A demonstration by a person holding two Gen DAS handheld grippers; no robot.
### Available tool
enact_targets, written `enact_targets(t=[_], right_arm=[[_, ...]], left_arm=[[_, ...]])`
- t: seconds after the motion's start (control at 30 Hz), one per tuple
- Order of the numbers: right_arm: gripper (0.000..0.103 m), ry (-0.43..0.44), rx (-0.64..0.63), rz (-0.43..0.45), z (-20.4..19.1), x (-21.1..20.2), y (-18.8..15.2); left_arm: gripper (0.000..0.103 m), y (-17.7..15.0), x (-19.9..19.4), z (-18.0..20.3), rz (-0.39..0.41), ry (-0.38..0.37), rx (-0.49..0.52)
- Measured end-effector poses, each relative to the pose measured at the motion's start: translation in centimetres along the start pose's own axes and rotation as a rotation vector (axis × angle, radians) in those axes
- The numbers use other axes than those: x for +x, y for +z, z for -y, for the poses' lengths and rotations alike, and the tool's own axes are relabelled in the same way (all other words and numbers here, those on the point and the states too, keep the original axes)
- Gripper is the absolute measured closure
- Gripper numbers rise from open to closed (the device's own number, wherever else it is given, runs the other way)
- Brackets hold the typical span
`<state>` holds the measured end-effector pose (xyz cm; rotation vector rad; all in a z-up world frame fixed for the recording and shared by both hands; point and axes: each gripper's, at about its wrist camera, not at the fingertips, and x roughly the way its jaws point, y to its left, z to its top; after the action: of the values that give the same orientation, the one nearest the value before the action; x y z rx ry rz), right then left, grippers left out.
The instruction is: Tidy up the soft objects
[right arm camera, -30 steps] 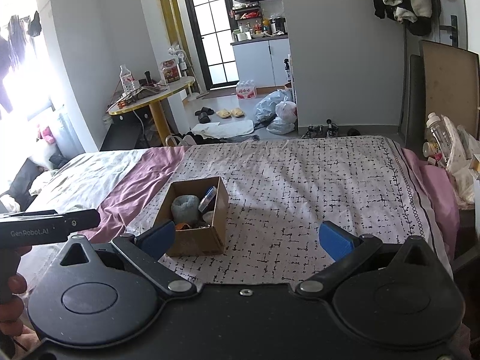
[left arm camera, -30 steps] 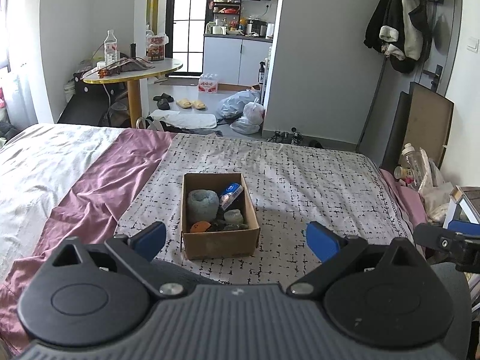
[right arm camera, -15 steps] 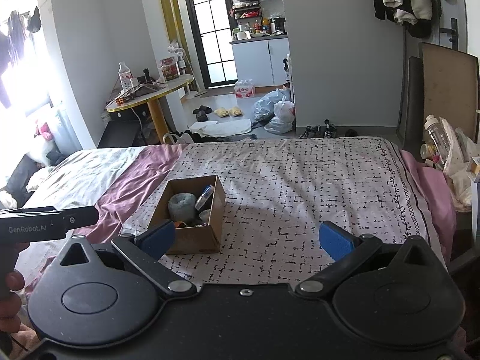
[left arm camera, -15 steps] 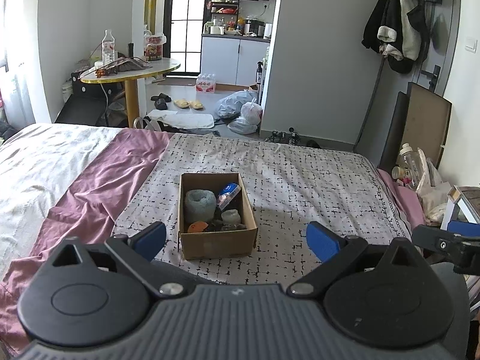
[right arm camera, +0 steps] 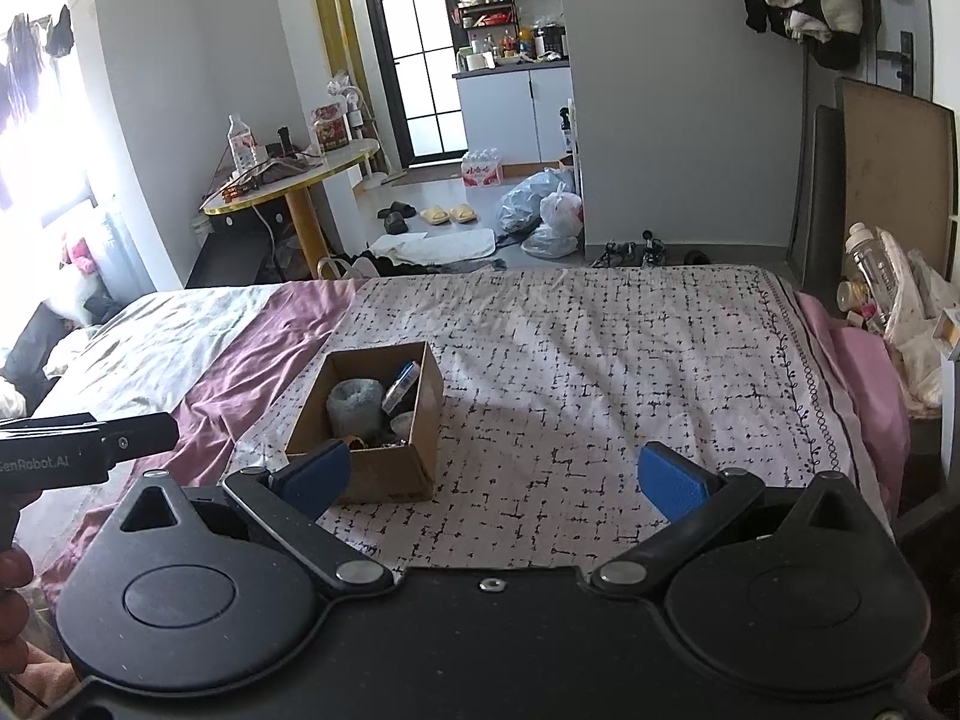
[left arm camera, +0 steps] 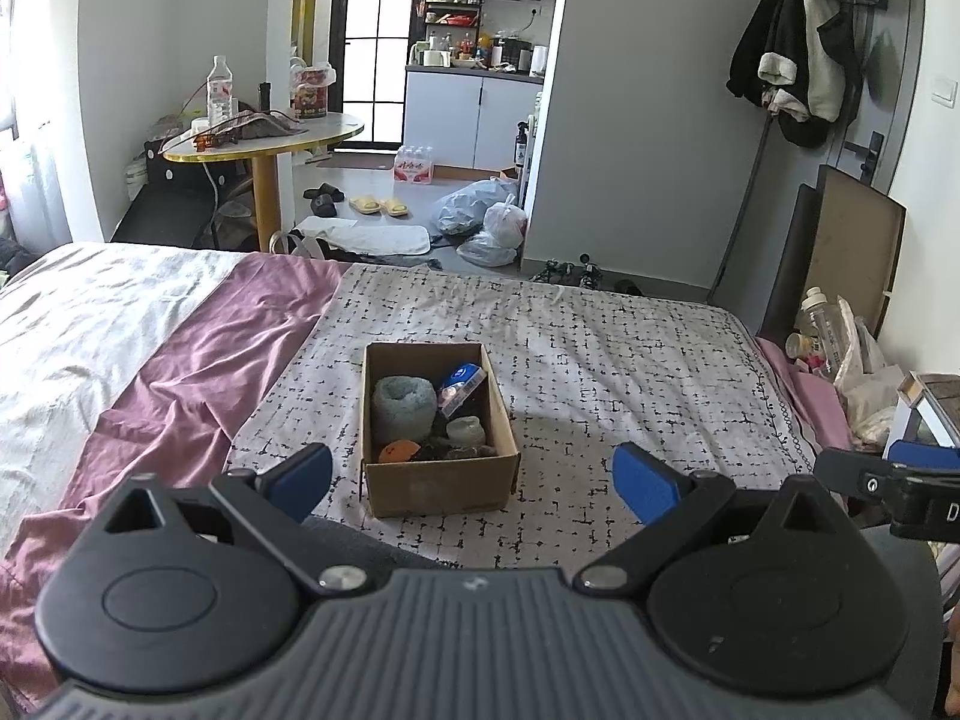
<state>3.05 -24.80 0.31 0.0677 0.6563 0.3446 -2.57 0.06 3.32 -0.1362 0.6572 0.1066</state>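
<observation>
A brown cardboard box (left arm camera: 438, 489) stands on the patterned bedspread (left arm camera: 600, 372). It holds a grey-green fuzzy roll (left arm camera: 403, 405), a blue packet (left arm camera: 459, 384), an orange item (left arm camera: 399, 452) and a pale roll (left arm camera: 465, 432). My left gripper (left arm camera: 474, 480) is open and empty, held above the bed just short of the box. My right gripper (right arm camera: 495, 477) is open and empty, with the box (right arm camera: 366, 414) to the left of its middle and partly behind its left finger.
A purple sheet (left arm camera: 180, 360) and white quilt (left arm camera: 72, 300) lie left of the bedspread. A round table (left arm camera: 264, 138) stands beyond the bed at the left. Bags and bottles (left arm camera: 840, 336) crowd the right bedside. The other gripper shows at each view's edge.
Both grippers have drawn back and up a little, so the box sits slightly farther away. Both stay open and empty.
</observation>
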Motion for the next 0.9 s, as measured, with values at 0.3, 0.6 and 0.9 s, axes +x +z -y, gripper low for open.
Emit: enact_targets(t=[0.3,0.6,0.9], right_arm=[[0.000,-0.006,-0.010,-0.003,-0.29,-0.04,-0.10],[0.000,-0.012,-0.008,-0.005,-0.35,0.09,-0.12],[0.000,-0.012,-0.009,-0.004,-0.34,0.11,-0.19]], left_arm=[[0.004,-0.06,0.07,-0.13,0.000,-0.001,-0.001],[0.004,-0.06,0.06,-0.16,-0.001,-0.001,-0.002],[0.004,-0.29,0.10,-0.29,-0.003,-0.001,-0.006]])
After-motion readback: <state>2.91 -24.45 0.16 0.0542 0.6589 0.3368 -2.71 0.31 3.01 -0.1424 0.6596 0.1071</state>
